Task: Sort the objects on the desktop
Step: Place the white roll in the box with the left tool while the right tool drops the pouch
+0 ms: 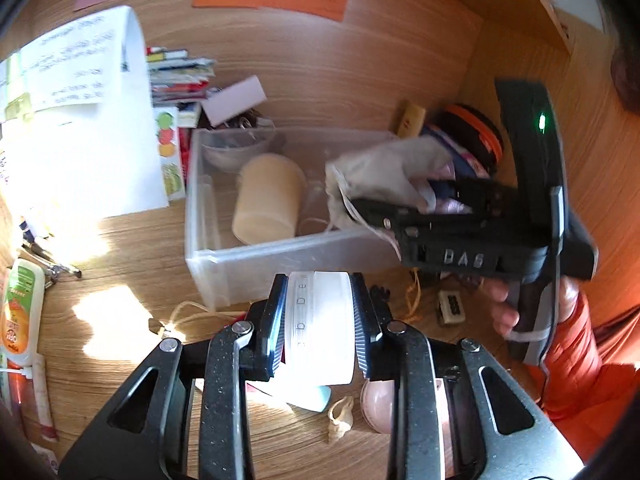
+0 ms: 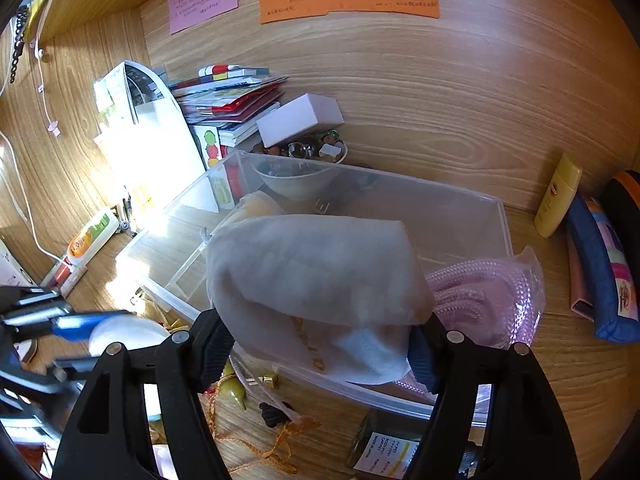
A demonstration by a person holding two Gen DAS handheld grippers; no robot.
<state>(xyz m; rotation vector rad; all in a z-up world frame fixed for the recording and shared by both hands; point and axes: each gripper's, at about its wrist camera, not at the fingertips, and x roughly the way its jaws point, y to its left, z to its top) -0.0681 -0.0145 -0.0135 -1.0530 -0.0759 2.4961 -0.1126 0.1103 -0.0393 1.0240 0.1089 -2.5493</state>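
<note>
My left gripper [image 1: 320, 316] is shut on a white round container [image 1: 320, 320] with embossed lettering, held just in front of the clear plastic bin [image 1: 280, 258]. My right gripper [image 2: 320, 344] is shut on a grey-white cloth pouch [image 2: 316, 268], held over the bin's front right part [image 2: 400, 396]; it also shows in the left wrist view [image 1: 384, 176]. A pink bubble-wrap bag [image 2: 488, 300] lies in the bin behind the pouch. A beige cup [image 1: 268, 200] lies on its side in the bin.
A bowl of small items [image 2: 300, 160] and stacked booklets [image 2: 232, 100] stand behind the bin. A yellow tube [image 2: 558, 196] and blue case [image 2: 600, 276] stand at right. A lotion bottle [image 1: 22, 312], shell [image 1: 340, 420], pink ball [image 1: 376, 404] and cords [image 2: 256, 436] lie on the desk.
</note>
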